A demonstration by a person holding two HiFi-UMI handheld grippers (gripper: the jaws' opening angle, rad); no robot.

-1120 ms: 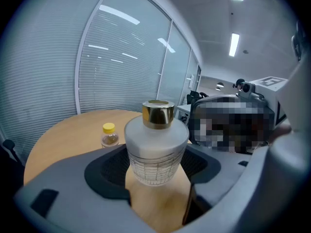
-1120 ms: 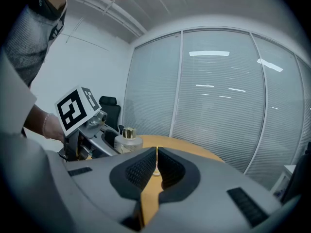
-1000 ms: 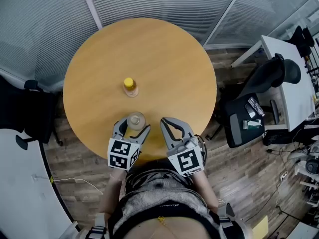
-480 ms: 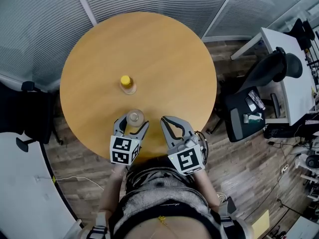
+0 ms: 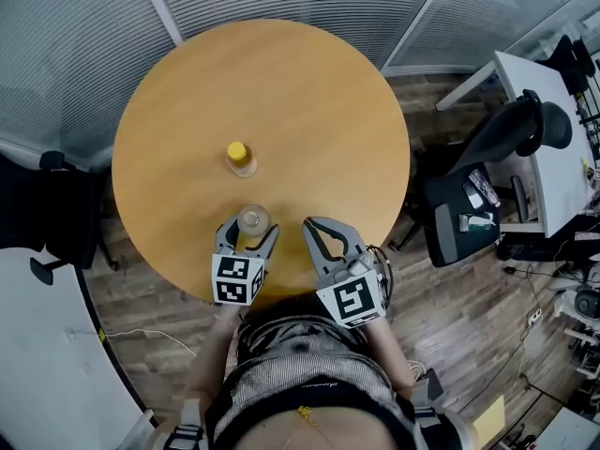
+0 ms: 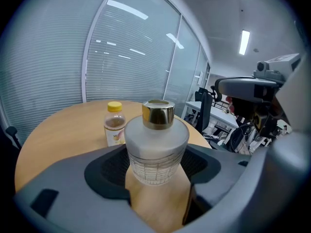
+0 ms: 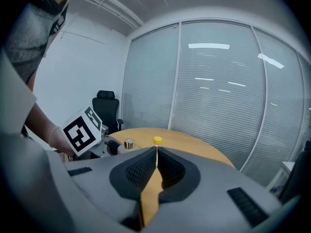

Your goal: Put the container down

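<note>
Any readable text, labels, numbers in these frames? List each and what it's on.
No legible words or numbers anywhere.
Yellow-capped bottle: printed label, too small and blurred to read.
Frosted container: only a grid pattern in the glass, no text visible.
Marker cubes: black-and-white square codes, no letters or digits.

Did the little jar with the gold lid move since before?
No. The jar sits just as far from the yellow-capped bottle as before, on the same side, still near the table edge; only the camera shifted a bit.
</note>
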